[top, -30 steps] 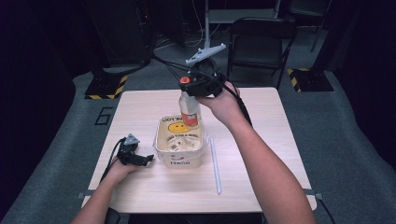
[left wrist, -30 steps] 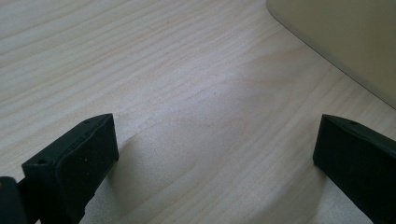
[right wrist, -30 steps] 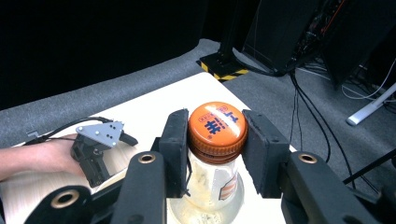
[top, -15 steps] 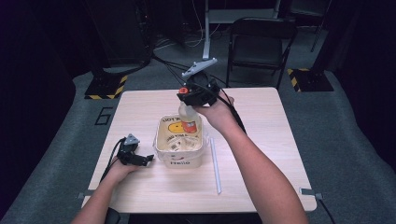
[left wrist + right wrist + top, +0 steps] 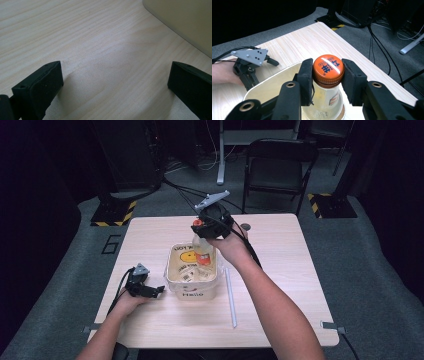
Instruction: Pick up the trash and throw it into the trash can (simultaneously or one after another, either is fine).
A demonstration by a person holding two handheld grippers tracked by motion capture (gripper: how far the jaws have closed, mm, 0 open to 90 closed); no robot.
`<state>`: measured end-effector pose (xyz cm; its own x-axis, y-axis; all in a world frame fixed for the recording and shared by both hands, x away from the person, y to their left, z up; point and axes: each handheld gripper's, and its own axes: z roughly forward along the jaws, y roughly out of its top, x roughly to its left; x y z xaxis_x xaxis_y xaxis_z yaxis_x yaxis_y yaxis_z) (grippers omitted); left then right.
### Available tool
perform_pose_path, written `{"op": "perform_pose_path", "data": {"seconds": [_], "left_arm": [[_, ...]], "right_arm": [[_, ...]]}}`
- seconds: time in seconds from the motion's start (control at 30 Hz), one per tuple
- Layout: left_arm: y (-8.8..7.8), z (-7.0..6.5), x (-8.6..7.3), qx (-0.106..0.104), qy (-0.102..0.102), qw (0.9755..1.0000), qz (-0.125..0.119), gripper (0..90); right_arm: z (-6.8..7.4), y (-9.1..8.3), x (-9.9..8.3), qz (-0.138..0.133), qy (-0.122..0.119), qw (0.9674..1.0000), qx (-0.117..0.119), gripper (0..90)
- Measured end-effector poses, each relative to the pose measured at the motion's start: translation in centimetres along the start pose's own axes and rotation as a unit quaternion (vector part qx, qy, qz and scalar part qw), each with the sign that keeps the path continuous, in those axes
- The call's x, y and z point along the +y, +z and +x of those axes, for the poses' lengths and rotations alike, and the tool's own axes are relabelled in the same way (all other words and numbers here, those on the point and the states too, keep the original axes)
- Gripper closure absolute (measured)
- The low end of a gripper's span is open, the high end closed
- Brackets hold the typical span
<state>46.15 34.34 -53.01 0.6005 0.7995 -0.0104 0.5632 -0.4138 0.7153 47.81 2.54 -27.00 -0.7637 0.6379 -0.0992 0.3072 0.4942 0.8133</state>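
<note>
A clear bottle [image 5: 204, 252] with an orange cap [image 5: 328, 68] stands upright with its lower part inside the cream bin [image 5: 172, 270]. My right gripper [image 5: 328, 72] is shut on the bottle's neck and cap, one jaw on each side. In the high view this gripper [image 5: 202, 227] is above the bin's far right corner. The bin has a yellow smiley face printed inside, and labelled items lie on its bottom. My left gripper [image 5: 152, 291] rests on the table just left of the bin. Its jaws [image 5: 115, 82] stand wide apart over bare wood, and the bin's wall [image 5: 185, 20] is near.
A long white straw [image 5: 230, 295] lies on the table right of the bin. A small dark disc [image 5: 245, 226] sits near the table's far edge. A black chair [image 5: 280, 165] and cables are on the floor behind the table.
The right gripper has come down with the bottle, whose lower part now sits in the bin. The left gripper has not moved.
</note>
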Motion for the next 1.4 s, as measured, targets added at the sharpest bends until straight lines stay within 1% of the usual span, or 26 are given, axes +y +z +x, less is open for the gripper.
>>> {"op": "perform_pose_path", "data": {"seconds": [0.03, 0.17, 0.2, 0.23, 0.3, 0.5, 0.53, 0.67, 0.7, 0.73, 0.9, 0.93, 1.07, 1.27, 1.3, 1.33, 1.4], "left_arm": [[0.0, 0.0, 0.0, 0.000, 0.000, 1.0000, 0.000, 0.0], [0.0, 0.0, 0.0, 0.001, 0.000, 1.0000, -0.002, 0.0], [0.0, 0.0, 0.0, 0.001, 0.000, 1.0000, -0.002, 0.0], [0.0, 0.0, 0.0, 0.001, 0.000, 1.0000, -0.002, 0.0], [0.0, 0.0, 0.0, 0.001, 0.000, 1.0000, -0.002, 0.0], [0.0, 0.0, 0.0, 0.000, 0.003, 1.0000, 0.001, 0.0], [0.0, 0.0, 0.0, 0.000, 0.003, 1.0000, 0.001, 0.0], [0.0, 0.0, 0.0, 0.001, 0.003, 1.0000, 0.000, 0.0], [0.0, 0.0, 0.0, 0.001, 0.003, 1.0000, 0.000, 0.0], [0.0, 0.0, 0.0, 0.001, 0.003, 1.0000, 0.000, 0.0], [0.0, 0.0, 0.0, 0.001, 0.003, 1.0000, 0.000, 0.0], [0.0, 0.0, 0.0, 0.001, 0.003, 1.0000, 0.000, 0.0], [0.0, 0.0, 0.0, 0.001, 0.003, 1.0000, 0.000, 0.0], [0.0, 0.0, 0.0, 0.000, 0.002, 1.0000, 0.000, 0.0], [0.0, 0.0, 0.0, 0.000, 0.001, 1.0000, 0.000, 0.0], [0.0, 0.0, 0.0, 0.000, 0.002, 1.0000, 0.000, 0.0], [0.0, 0.0, 0.0, 0.000, 0.001, 1.0000, 0.000, 0.0]], "right_arm": [[0.0, 0.1, -0.1, 0.000, -0.004, 1.0000, 0.000, 62.2], [0.1, 0.5, -0.6, 0.004, 0.002, 1.0000, -0.001, 62.2], [0.0, 0.7, -0.8, 0.003, -0.002, 1.0000, -0.002, 62.2], [0.1, 0.8, -0.9, 0.006, 0.002, 1.0000, -0.003, 62.2], [0.2, 1.1, -1.2, 0.010, -0.001, 0.9999, -0.004, 62.2], [0.3, 2.1, -2.1, 0.017, 0.005, 0.9998, -0.007, 62.2], [0.3, 2.3, -2.2, 0.017, 0.001, 0.9998, -0.007, 62.1], [0.4, 2.8, -2.9, 0.023, 0.004, 0.9997, -0.008, 62.1], [0.4, 3.0, -3.0, 0.021, 0.001, 0.9997, -0.008, 62.2], [0.5, 3.1, -3.2, 0.024, 0.006, 0.9997, -0.008, 62.2], [0.5, 3.6, -3.6, 0.026, 0.001, 0.9996, -0.011, 62.1], [0.5, 3.6, -3.7, 0.027, 0.005, 0.9996, -0.011, 62.1], [0.4, 3.9, -4.1, 0.030, 0.006, 0.9995, -0.010, 62.1], [0.4, 4.4, -4.7, 0.041, 0.014, 0.9990, -0.010, 62.1], [0.3, 4.5, -4.7, 0.036, 0.007, 0.9993, -0.010, 62.1], [0.3, 4.6, -4.8, 0.040, 0.007, 0.9991, -0.009, 62.0], [0.4, 4.7, -4.9, 0.040, 0.014, 0.9991, -0.009, 62.1]]}}
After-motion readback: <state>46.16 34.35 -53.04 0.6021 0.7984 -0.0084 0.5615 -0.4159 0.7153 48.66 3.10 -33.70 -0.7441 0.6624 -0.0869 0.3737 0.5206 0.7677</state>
